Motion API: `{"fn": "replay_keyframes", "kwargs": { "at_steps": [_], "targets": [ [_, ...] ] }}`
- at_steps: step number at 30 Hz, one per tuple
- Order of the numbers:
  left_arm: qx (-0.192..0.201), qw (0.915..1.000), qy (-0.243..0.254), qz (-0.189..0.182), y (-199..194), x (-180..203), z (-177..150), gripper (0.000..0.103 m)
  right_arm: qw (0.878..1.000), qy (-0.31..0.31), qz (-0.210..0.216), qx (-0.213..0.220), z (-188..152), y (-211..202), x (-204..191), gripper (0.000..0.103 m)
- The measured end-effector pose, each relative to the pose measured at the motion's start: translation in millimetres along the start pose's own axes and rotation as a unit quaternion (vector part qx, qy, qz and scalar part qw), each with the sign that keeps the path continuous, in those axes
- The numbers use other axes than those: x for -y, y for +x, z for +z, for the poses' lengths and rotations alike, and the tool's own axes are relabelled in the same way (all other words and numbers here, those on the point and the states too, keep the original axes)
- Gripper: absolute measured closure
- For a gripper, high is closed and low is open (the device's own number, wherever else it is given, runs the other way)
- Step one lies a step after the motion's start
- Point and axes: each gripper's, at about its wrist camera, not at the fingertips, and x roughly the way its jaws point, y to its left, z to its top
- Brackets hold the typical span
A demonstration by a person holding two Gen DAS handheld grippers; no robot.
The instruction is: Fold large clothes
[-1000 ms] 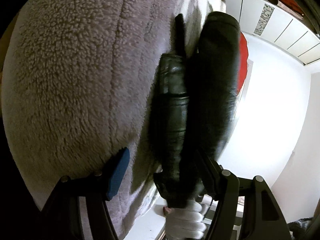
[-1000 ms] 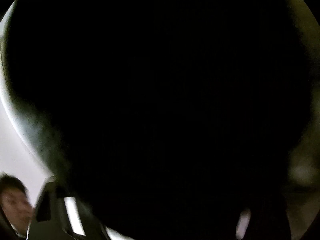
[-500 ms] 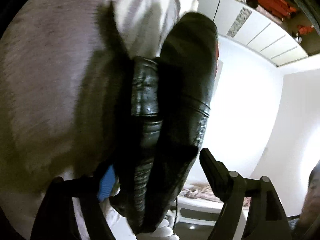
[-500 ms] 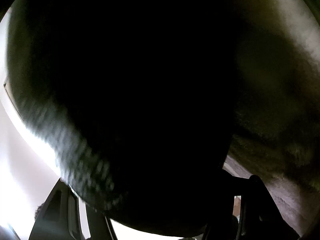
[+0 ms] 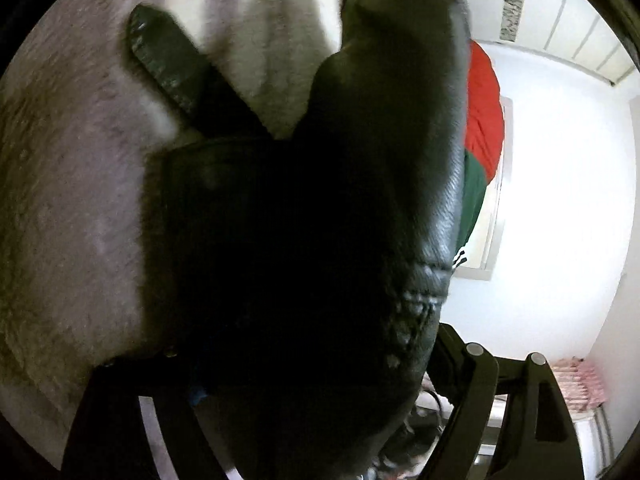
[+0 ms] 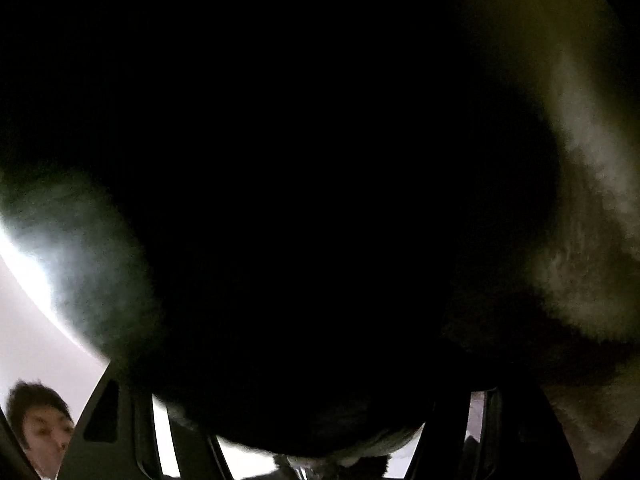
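A large jacket with a black leather-like outside (image 5: 360,200) and a pale fleecy lining (image 5: 72,184) hangs close in front of the left wrist camera. My left gripper (image 5: 316,364) has its fingers spread either side of the black fabric; the fingertips are hidden by it, so its grip cannot be judged. In the right wrist view the same dark garment (image 6: 300,180) fills nearly the whole frame, with fleece lining (image 6: 592,248) at the right. My right gripper (image 6: 304,420) shows only its finger bases; the tips are buried in the fabric.
A white wall (image 5: 560,200) and a white panelled ceiling (image 5: 576,24) are at the right in the left wrist view. A red and green cloth (image 5: 480,120) hangs behind the jacket. A person's face (image 6: 40,428) is at the lower left in the right wrist view.
The black part of the jacket has swung closer and now covers most of the left wrist view and the blue finger pad. The right wrist view stays almost wholly dark.
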Motion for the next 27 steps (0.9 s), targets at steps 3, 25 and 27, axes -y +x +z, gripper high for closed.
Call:
{"fn": "replay_keyframes", "kwargs": {
  "at_steps": [3,25,27],
  "targets": [
    [0.010,0.9999,0.005,0.007,4,10,6,0.021,0.999,-0.022,-0.020,0.025,4,-9,-27,0.028],
    [0.041,0.9968,0.055,-0.041,-16,74,-20,0.021,0.990,-0.114,0.001,0.083,206,-15,-301,0.042],
    [0.052,0.9947,0.074,-0.049,-11,98,-16,0.021,0.988,-0.130,0.003,0.078,208,-47,-301,0.042]
  ]
}}
